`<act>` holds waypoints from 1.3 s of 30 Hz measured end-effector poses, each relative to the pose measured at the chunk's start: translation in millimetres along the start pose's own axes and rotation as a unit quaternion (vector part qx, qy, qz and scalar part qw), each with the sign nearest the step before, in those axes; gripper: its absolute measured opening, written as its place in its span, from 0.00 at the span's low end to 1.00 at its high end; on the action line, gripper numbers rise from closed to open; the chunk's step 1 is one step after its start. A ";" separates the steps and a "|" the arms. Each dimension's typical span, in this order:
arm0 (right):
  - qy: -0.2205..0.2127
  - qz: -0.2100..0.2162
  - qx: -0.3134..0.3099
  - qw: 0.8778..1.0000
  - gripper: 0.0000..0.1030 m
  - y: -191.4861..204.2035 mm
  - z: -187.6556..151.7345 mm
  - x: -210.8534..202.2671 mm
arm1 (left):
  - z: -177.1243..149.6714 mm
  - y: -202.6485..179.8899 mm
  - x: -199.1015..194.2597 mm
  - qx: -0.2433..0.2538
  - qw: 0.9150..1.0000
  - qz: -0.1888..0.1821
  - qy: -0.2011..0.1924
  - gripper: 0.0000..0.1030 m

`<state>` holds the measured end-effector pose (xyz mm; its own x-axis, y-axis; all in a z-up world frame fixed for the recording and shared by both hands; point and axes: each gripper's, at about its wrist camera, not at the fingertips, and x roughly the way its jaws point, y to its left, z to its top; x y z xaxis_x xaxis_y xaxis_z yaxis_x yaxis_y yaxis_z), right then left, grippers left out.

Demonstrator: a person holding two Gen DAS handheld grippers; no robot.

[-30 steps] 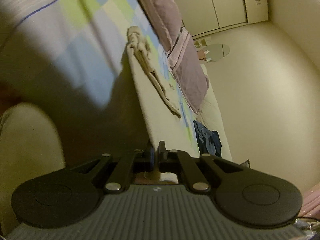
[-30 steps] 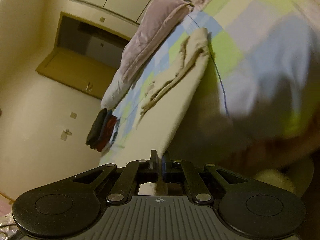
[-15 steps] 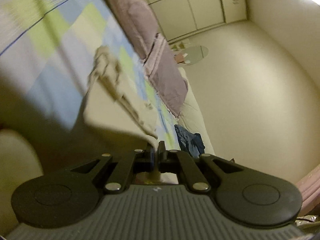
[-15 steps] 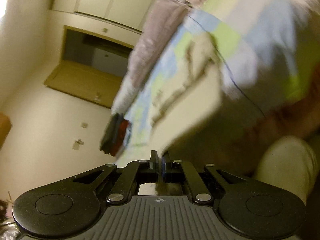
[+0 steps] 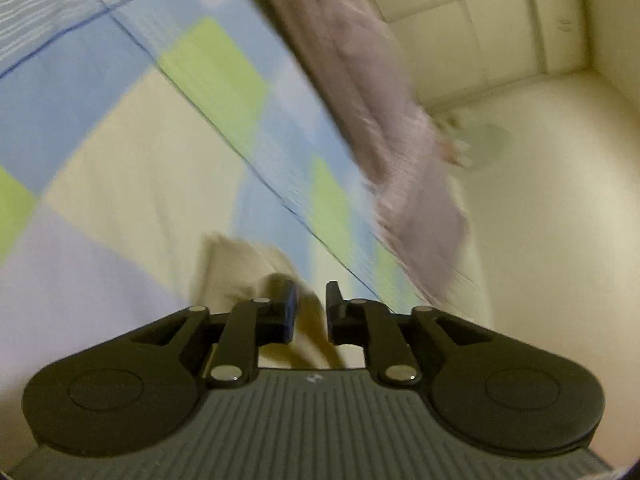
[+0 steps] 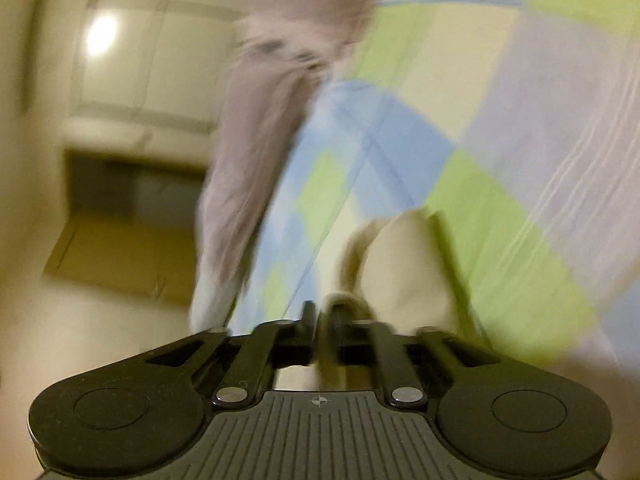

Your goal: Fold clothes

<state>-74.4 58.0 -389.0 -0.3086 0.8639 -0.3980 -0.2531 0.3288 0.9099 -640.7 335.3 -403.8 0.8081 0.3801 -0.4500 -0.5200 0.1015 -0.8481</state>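
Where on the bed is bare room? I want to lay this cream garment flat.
The checked bedspread is bare ahead of both grippers, between the cream garment at the jaws and the mauve quilt. It is crowded only along that bunched quilt at the bed's far edge, and right at the jaws, where the garment lies.

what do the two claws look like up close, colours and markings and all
Both match: the left claw and right claw have short black fingers on black linkage arms with silver pivot pins, spreading into two rounded black lobes, each with a circular recess. Behind sits a grey ribbed plate with a small crosshair mark at its front edge. No cables or sleeves show.
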 end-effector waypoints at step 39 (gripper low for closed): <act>-0.089 -0.191 -0.412 0.886 0.53 32.2 -42.6 63.4 | -49.5 -53.1 19.7 0.355 0.916 0.171 -0.081 0.25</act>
<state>-141.2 107.1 -390.0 0.0743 0.8199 -0.5677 -0.9146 0.2829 0.2888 -583.5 292.0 -381.5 0.5431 0.6270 -0.5585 -0.8300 0.5013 -0.2444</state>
